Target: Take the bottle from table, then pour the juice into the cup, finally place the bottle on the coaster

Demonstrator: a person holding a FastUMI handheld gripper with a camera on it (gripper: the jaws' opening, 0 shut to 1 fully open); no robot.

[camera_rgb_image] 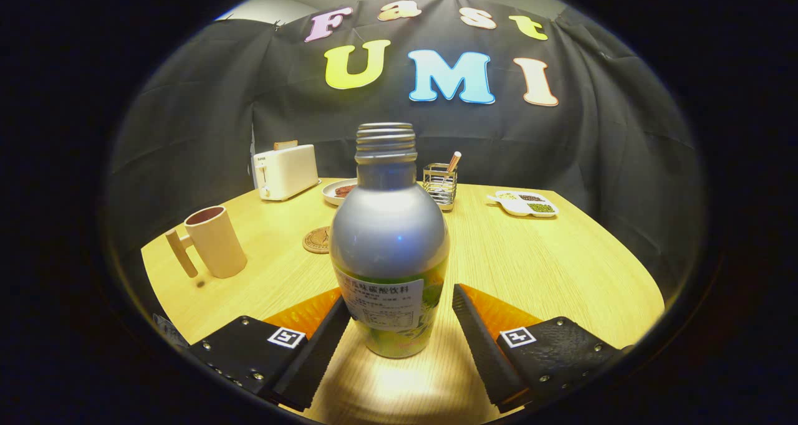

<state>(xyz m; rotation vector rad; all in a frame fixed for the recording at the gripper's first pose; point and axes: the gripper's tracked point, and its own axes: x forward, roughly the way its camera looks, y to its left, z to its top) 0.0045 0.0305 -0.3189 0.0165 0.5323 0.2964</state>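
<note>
A silver bottle (389, 238) with a green lower label and an uncapped threaded neck stands upright on the wooden table (536, 263). It sits between the fingers of my gripper (400, 297), which is open. The left finger lies close against the bottle's side, and the right finger shows a thin gap. A tan cup (215, 241) with a wooden handle stands beyond the fingers to the left. A round brown coaster (317, 240) lies just behind the bottle's left side, partly hidden by it.
At the back of the table stand a white toaster (285, 171), a plate (340, 191) with dark food, a wire holder (440, 185) with a stick in it, and a white divided dish (523, 204) of beans. Black cloth walls close the booth behind.
</note>
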